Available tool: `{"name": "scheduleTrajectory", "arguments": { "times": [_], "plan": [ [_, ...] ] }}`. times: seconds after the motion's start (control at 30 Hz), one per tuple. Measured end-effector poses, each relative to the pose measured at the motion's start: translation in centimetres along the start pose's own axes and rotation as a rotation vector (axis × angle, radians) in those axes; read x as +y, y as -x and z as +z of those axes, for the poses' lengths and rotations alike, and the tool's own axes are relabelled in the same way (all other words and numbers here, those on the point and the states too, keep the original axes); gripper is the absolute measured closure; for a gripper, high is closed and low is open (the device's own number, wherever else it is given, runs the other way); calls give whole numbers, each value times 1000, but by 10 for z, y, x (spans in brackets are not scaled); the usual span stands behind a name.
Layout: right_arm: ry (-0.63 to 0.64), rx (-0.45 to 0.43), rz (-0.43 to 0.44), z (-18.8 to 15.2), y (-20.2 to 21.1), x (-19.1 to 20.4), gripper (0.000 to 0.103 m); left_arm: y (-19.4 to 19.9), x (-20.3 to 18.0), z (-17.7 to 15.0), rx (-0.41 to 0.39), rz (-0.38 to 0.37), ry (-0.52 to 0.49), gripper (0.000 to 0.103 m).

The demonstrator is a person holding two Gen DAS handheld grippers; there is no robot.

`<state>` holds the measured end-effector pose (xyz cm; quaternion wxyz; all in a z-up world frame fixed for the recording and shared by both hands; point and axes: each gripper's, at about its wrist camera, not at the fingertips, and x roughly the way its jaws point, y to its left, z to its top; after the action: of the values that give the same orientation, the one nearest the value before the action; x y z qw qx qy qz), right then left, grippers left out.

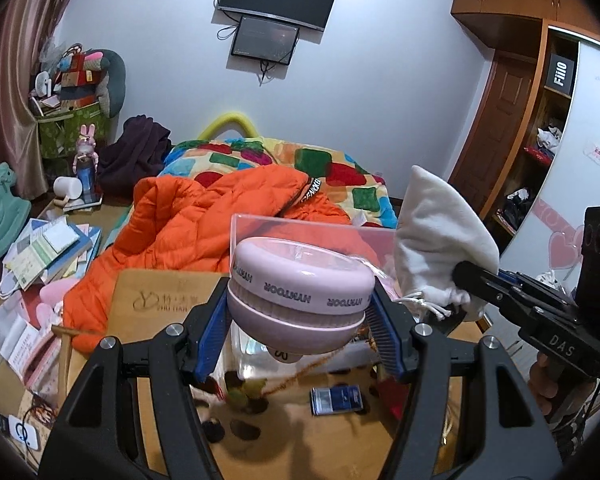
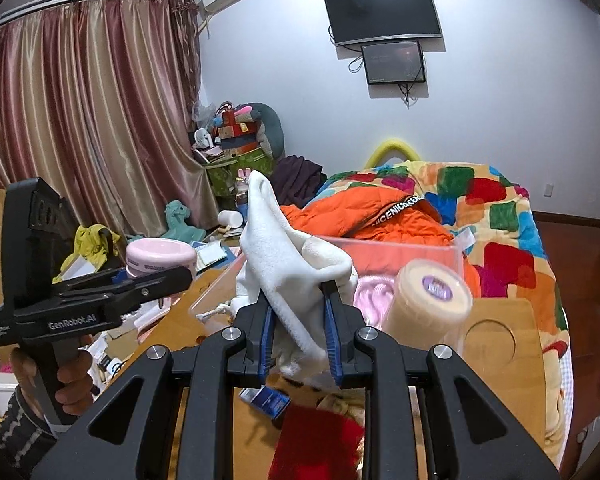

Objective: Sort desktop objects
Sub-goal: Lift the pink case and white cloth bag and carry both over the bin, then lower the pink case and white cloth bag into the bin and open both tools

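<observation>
My left gripper (image 1: 298, 304) is shut on a round pink case (image 1: 300, 284) printed HYRTOOR and holds it up above the wooden desk (image 1: 340, 436). The case also shows in the right wrist view (image 2: 160, 258). My right gripper (image 2: 298, 300) is shut on a white drawstring pouch (image 2: 288, 264), held up in front of a clear plastic bin (image 2: 400, 246). The pouch also shows in the left wrist view (image 1: 440, 232) at the right, pinched by the right gripper (image 1: 466, 276).
In the bin stand a beige tape roll (image 2: 432, 300) and something pink (image 2: 374, 292). On the desk lie a small blue box (image 1: 336, 400), a red cloth (image 2: 316, 444) and dark round pieces (image 1: 244, 428). Behind are an orange jacket (image 1: 188, 224) and a bed.
</observation>
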<state>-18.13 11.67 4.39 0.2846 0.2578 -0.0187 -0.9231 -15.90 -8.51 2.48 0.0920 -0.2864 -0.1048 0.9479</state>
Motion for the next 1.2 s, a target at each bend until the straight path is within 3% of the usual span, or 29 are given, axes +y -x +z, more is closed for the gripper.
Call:
{"name": "scheduleTrajectory", "arguments": {
  "times": [0.4,0.93,1.03,1.1,1.2],
  "plan": [
    [-37,80,-14,-5,-45,-20,83,-50,5,-5,87,-2,4,39],
    [133,85,-124,-11,-68,0,81,-86,-4,-2,134,50,-41,39],
    [177,70,-159,-12,-63,4,73,-84,-6,-1,127,45,-46,37],
    [185,54,-176,-12,-58,6,60,-81,-8,0,120,43,-52,37],
    [181,18,-186,-10,-46,5,59,-76,-9,0,112,39,-52,36]
  ]
}}
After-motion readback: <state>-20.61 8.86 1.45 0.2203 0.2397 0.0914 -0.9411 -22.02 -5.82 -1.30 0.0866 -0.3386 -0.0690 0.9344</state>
